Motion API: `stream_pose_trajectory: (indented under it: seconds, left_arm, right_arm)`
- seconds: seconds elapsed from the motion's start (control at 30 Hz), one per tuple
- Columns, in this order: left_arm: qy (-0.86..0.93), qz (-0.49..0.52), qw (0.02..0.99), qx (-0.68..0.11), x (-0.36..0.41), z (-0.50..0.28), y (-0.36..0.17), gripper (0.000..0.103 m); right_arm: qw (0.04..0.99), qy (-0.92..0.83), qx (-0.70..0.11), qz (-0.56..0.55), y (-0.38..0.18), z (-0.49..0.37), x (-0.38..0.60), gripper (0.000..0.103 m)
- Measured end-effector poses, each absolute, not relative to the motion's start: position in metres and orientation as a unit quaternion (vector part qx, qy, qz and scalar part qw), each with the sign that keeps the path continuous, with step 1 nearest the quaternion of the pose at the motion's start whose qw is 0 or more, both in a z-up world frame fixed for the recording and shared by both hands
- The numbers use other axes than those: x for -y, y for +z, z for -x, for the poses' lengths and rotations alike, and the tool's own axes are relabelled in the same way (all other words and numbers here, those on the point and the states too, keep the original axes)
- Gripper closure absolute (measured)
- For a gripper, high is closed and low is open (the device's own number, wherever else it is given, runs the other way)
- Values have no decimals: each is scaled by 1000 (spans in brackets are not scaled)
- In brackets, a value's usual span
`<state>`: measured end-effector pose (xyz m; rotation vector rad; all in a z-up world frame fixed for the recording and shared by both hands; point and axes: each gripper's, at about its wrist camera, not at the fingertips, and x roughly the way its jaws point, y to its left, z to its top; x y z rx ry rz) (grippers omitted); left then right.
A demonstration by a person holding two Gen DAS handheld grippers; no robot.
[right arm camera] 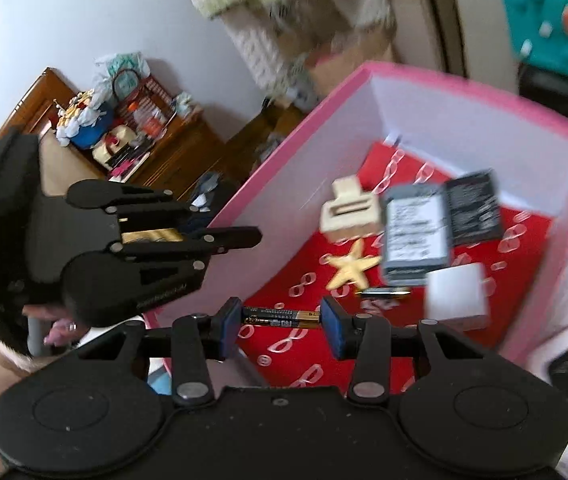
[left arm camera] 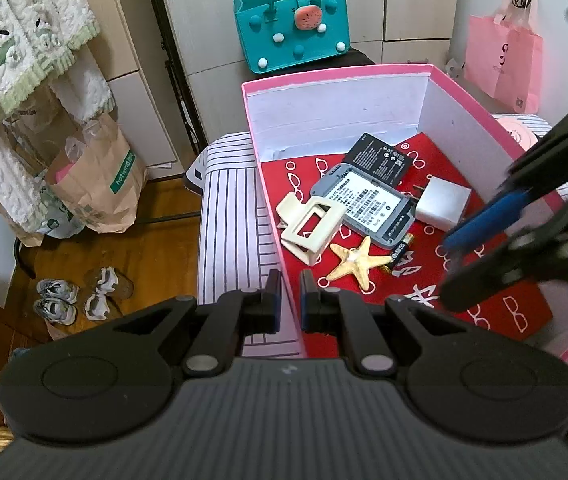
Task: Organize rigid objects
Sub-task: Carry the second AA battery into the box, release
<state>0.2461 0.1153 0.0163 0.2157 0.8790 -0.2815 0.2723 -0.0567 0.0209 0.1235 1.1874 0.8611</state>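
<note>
- Bedroom clutter rings the scene: a teal felt bag (left arm camera: pixel 292 28) and a pink shopping bag (left arm camera: pixel 502 60) against the far wall, paper bags and small shoes on the wooden floor, with the work done on a striped cushion (left arm camera: pixel 231 208) that carries a pink box (left arm camera: pixel 364 70)
- right gripper (right arm camera: pixel 279 328) is clamped end to end on an AA battery (right arm camera: pixel 279 316), pads on its two ends, which keeps the cylinder from rolling free; it hangs over the box's near corner, likely for dropping in
- left gripper (left arm camera: pixel 288 300) is pinched shut on the pink box's left wall, one finger inside and one outside, apparently to steady the light box while things go in
- Inside, on a red printed lining (left arm camera: pixel 516 312), already lie a second battery (left arm camera: pixel 400 258), a starfish (left arm camera: pixel 358 262), a cream hair claw (left arm camera: pixel 310 224), a grey device with a label (left arm camera: pixel 368 208), a black battery pack (left arm camera: pixel 378 154) and a white charger plug (left arm camera: pixel 442 202)
- Free lining near the front looks the safest landing spot
</note>
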Motion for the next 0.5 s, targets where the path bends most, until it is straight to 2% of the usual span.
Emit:
stream_pose_trajectory:
  seconds: [0.27, 0.5]
  left_arm:
    - [-141, -88, 891, -422, -121, -246, 16, 95]
    - [-139, -81, 892, -422, -122, -245, 17, 95]
  right_arm:
    - [715, 380, -583, -64, -15, -286, 28, 55]
    - [742, 380, -547, -68, 0, -282, 38, 48]
